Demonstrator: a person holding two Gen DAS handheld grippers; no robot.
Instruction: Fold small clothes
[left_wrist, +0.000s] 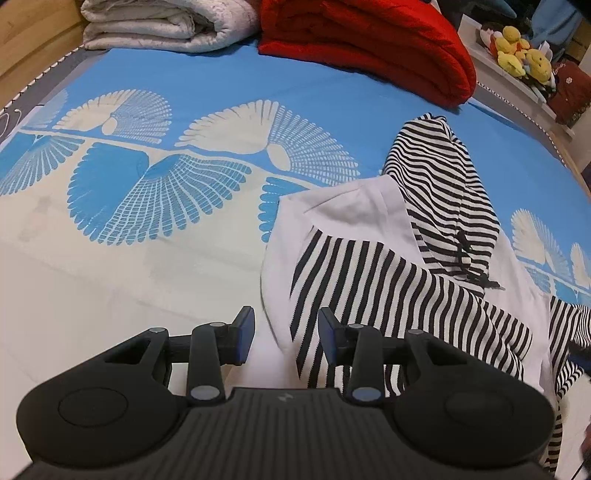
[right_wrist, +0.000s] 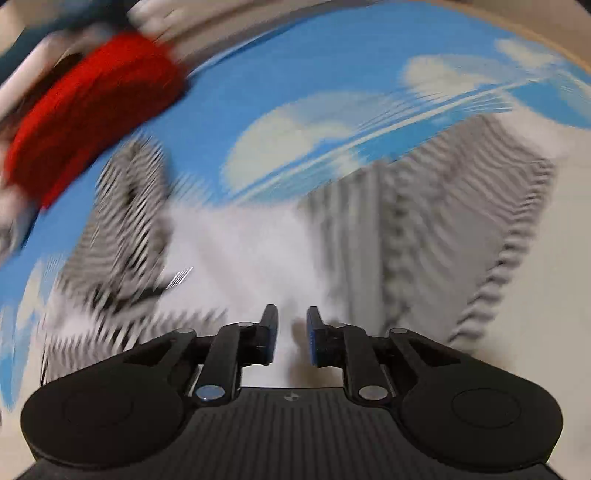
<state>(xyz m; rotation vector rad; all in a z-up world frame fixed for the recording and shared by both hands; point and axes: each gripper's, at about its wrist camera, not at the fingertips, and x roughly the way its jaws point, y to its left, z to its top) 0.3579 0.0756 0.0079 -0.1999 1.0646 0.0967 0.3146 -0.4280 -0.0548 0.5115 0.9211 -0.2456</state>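
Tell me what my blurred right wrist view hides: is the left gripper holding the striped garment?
Observer: No. The left gripper is open, nothing between its pads, hovering over the garment's white edge.
Operator: What is the red smear at my upper left?
Observer: A folded red blanket at the far side of the bed, clear of the garment.
Operator: Anything beside it?
Observer: A folded white quilt to its left, and yellow plush toys on a shelf to its right.
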